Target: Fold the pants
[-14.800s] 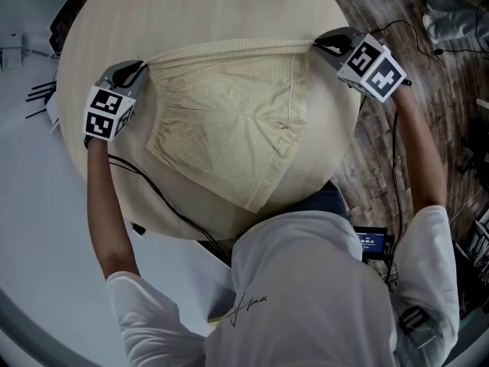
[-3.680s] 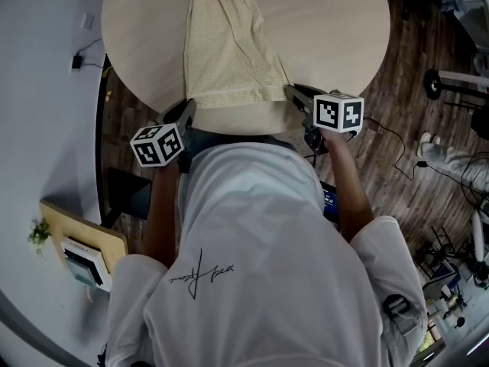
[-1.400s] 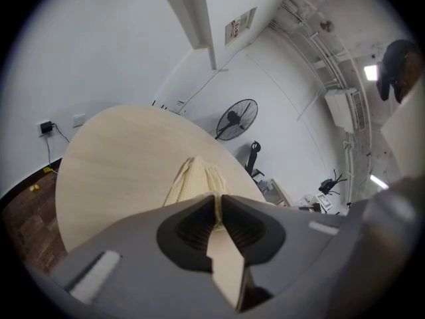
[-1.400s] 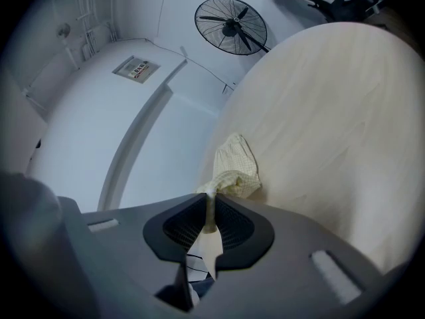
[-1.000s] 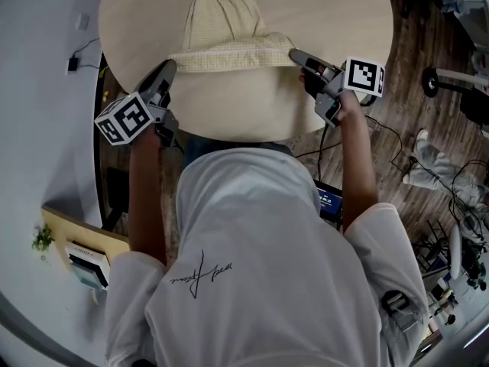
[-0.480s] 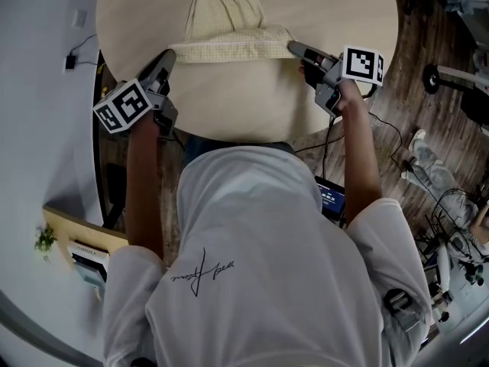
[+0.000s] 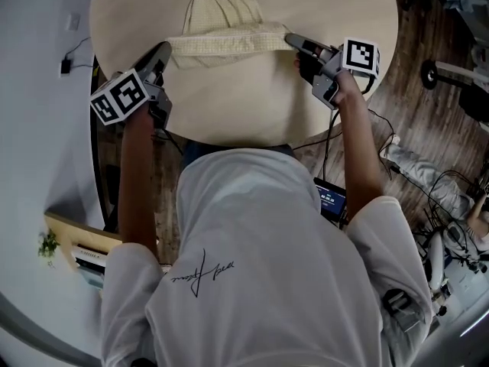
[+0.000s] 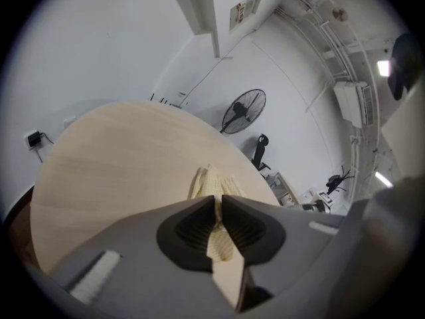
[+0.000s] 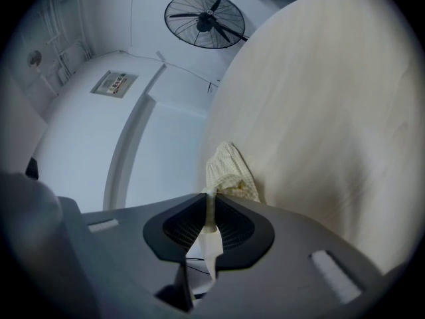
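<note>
- A round, pale wooden surface (image 7: pixel 229 102) stands on a dark plank floor (image 7: pixel 397 90), with a standing fan (image 8: pixel 242 110) beyond it.
- The left claw (image 7: pixel 161 53) is pinched onto the left hem corner of the pants (image 7: pixel 225 17), with cloth caught between its pads.
- The pants lie on the far half of the surface, waistband away from the person, the hem end raised and doubled toward it.
- The right claw (image 7: pixel 291 41) is clamped narrow on the right hem corner.
- This looks like the crosswise fold, hem to waist. The next move calls for carrying both corners evenly to the waistband, laying them flat, then letting go.
</note>
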`<state>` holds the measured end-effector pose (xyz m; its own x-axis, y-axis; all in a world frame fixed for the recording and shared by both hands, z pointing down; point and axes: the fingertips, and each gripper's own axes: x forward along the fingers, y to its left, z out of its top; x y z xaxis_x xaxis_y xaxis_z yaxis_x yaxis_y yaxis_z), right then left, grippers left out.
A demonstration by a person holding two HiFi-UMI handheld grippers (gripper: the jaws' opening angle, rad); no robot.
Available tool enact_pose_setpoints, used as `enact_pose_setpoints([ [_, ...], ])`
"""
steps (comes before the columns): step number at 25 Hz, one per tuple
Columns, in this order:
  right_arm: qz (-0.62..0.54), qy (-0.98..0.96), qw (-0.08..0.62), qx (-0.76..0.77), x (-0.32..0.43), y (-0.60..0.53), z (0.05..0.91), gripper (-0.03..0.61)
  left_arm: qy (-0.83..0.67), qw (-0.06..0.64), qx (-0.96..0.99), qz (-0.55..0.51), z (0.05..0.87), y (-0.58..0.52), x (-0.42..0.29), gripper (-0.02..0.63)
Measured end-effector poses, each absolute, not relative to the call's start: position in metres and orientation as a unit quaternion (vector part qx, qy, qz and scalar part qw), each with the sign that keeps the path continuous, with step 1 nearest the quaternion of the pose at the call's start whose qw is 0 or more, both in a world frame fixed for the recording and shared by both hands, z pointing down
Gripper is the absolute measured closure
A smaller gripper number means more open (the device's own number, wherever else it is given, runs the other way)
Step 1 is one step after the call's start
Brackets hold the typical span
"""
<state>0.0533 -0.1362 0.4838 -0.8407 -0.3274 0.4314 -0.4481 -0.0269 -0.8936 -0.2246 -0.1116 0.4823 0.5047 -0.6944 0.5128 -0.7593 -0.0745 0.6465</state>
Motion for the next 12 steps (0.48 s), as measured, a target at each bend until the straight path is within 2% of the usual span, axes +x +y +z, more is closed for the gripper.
enact_pose_setpoints([
  [12,0.742,-0.612,-0.055,0.268,0.050,-0.175,0.498,0.537,-0.486,0.530,0.694,-0.034,0.495,-0.150,-0.232,0.522],
])
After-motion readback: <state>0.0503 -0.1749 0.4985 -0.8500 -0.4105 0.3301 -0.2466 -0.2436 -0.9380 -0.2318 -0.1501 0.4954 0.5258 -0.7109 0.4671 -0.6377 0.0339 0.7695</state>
